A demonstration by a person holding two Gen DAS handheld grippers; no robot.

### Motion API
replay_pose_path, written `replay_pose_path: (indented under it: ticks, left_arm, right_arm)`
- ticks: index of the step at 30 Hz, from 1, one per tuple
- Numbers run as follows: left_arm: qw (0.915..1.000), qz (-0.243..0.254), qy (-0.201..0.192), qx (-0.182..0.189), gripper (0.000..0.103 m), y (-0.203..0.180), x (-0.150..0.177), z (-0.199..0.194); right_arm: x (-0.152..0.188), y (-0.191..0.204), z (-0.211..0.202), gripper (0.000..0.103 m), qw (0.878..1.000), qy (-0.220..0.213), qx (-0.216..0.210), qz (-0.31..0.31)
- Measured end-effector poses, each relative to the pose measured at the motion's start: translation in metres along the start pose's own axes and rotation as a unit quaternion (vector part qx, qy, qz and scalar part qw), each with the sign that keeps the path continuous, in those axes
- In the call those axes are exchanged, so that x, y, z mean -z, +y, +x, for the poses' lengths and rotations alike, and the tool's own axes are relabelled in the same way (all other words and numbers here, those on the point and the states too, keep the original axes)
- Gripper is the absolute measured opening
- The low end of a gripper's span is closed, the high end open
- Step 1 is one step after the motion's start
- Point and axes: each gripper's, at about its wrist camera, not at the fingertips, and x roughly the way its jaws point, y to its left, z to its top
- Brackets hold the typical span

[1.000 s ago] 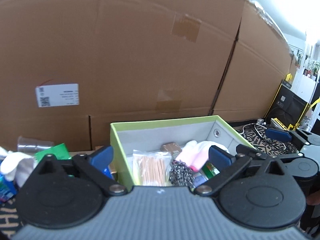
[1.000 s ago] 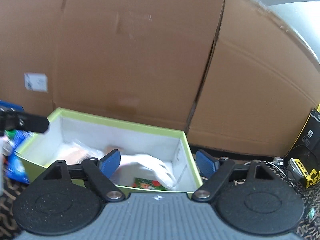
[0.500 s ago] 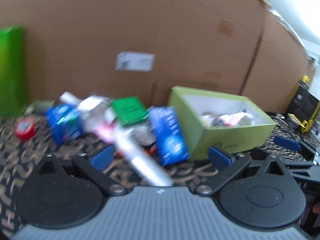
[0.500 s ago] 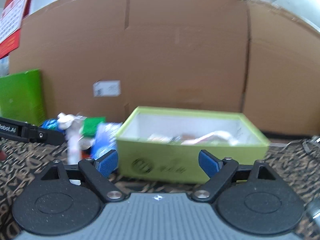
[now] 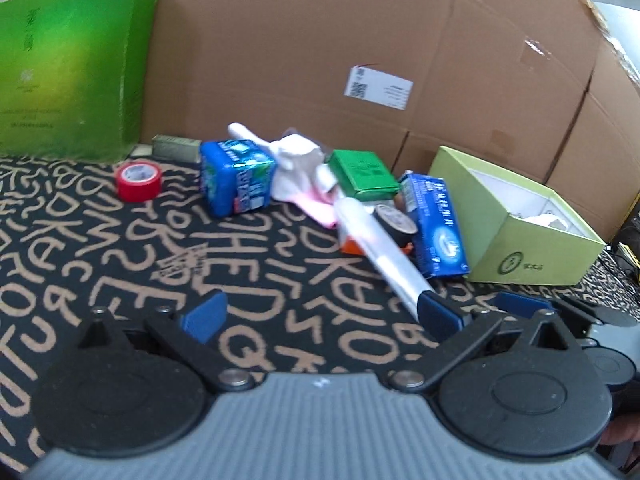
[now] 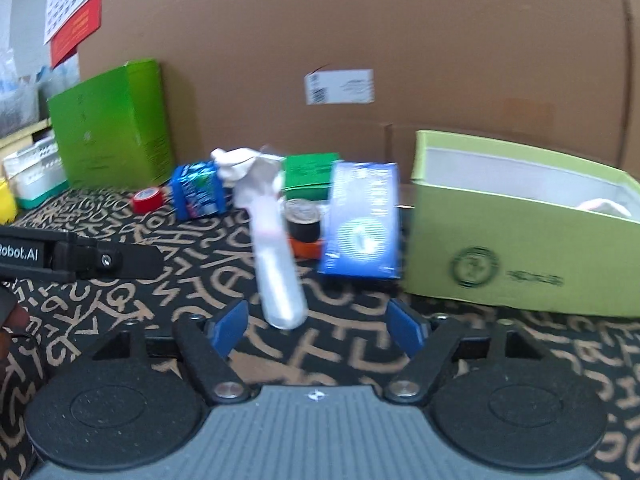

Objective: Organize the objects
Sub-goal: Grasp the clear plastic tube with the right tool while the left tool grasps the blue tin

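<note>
Right gripper (image 6: 316,330) stood unclenched, jaws just narrowing, nothing between them; the silver tube (image 6: 276,260) lay frame-centre just ahead. Best straddle its near end squarely before clamping. Left gripper (image 5: 320,316) released, empty.

The right-wrist view is smeared, so print on the blue carton (image 6: 362,222) stays unreadable. The lime box (image 6: 516,248) runs off the right edge, its contents mostly hidden behind its wall. At far left, the left claw (image 6: 80,256) is cut off.

Two tape rolls (image 5: 138,181), two blue boxes (image 5: 237,177)
</note>
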Motion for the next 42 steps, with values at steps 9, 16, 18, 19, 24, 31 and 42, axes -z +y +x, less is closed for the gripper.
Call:
replay_pose_path:
  ticks: [9, 16, 18, 19, 24, 31, 42]
  left_arm:
    - [0.9995, 0.002, -0.011, -0.030, 0.103, 0.017, -0.020, 0.015]
    - [0.9969, -0.014, -0.024, -0.074, 0.103, 0.027, -0.053, 0.051]
    - [0.9948, -0.012, -0.025, -0.098, 0.103, 0.028, -0.063, 0.068]
    - [0.9939, -0.008, -0.024, -0.107, 0.103, 0.028, -0.067, 0.077]
    - [0.9877, 0.004, -0.015, -0.156, 0.103, 0.027, -0.082, 0.116]
    - [0.9936, 0.003, 0.000, -0.113, 0.069, 0.036, -0.081, 0.120]
    - [0.9967, 0.066, 0.045, -0.011, 0.066, 0.018, -0.020, 0.027]
  right_arm:
    - [-0.009, 0.015, 0.029, 0.049, 0.999, 0.034, -0.013, -0.017]
    - [-0.007, 0.020, 0.026, 0.030, 0.999, 0.031, -0.010, -0.029]
    - [-0.006, 0.021, 0.024, 0.030, 0.999, 0.031, -0.015, -0.029]
    - [-0.006, 0.022, 0.024, 0.030, 0.999, 0.031, -0.016, -0.029]
    - [-0.004, 0.022, 0.020, 0.030, 0.999, 0.032, -0.022, -0.025]
    - [0.000, 0.020, 0.007, 0.030, 0.999, 0.031, -0.036, -0.014]
    - [0.026, 0.005, -0.039, 0.031, 0.998, 0.046, -0.041, -0.011]
